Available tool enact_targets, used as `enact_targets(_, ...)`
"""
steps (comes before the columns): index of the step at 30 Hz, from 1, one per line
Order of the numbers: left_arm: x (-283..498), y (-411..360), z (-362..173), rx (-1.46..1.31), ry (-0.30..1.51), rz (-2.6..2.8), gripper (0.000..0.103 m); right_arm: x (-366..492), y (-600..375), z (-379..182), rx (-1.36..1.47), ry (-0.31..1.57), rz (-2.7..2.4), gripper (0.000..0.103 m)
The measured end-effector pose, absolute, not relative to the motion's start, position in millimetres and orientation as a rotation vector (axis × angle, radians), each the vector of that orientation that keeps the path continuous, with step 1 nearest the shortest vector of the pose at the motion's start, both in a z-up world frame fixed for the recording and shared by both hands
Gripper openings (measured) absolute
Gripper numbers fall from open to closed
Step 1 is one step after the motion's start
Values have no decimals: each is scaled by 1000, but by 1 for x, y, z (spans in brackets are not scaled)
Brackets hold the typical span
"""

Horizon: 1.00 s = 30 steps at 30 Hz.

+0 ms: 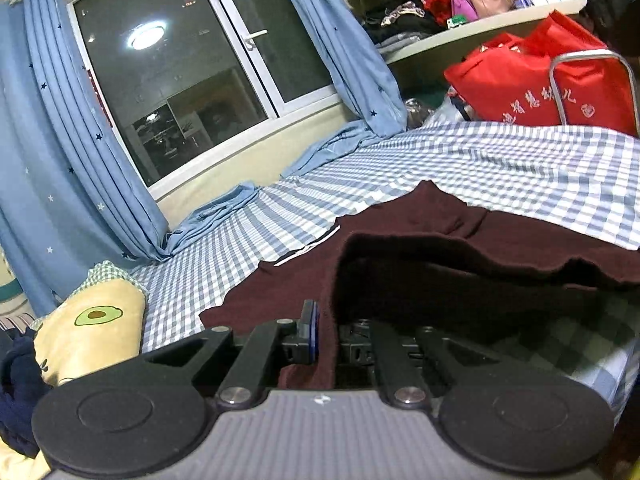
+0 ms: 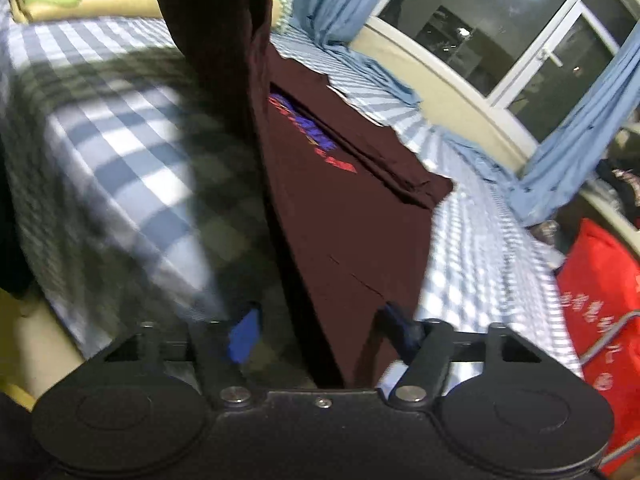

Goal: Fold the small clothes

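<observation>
A dark maroon garment point(image 1: 420, 236) lies on the checked bed sheet point(image 1: 500, 168), with one edge lifted off it. My left gripper point(image 1: 326, 332) is shut on that raised edge; the cloth drapes over its right finger and hides it. In the right wrist view the same garment point(image 2: 352, 208) shows a red and purple print point(image 2: 312, 128) and hangs up to the top of the picture. My right gripper point(image 2: 320, 328) has the garment's near edge between its blue pads point(image 2: 244, 336), which stand apart and do not pinch it.
A yellow avocado-print pillow point(image 1: 92, 332) and dark blue clothes point(image 1: 16, 392) lie at the bed's left end. Blue curtains point(image 1: 80, 140) frame the window point(image 1: 180, 80). A red bag point(image 1: 532, 84) with a metal frame stands beyond the bed under cluttered shelves point(image 1: 460, 12).
</observation>
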<state>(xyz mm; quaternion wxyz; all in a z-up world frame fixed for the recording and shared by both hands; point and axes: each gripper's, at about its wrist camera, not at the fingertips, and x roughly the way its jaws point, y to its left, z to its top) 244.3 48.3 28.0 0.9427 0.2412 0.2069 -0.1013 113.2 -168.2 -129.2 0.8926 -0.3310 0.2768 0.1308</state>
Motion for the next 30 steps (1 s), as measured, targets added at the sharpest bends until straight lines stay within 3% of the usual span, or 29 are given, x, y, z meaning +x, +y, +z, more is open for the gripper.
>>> enact_targets(2, 240, 50, 26, 500, 426, -212, 7, 118, -173, -127, -698, 574, 236, 10)
enact_targets(3, 238, 51, 24, 505, 430, -211, 7, 120, -177, -122, -664, 585, 239, 6)
enact_targets(9, 219, 69, 10, 441, 465, -180, 6, 148, -213, -76, -332, 679, 291, 4)
enact_targets(17, 228, 89, 27, 380, 412, -118, 6, 191, -215, -16, -354, 653, 357, 3)
enact_targets(25, 335, 103, 67, 411, 396, -86, 6, 317, -204, 69, -485, 601, 403, 3)
enact_targets(30, 432, 111, 61, 422, 438, -49, 6, 420, -180, 86, -585, 623, 370, 3)
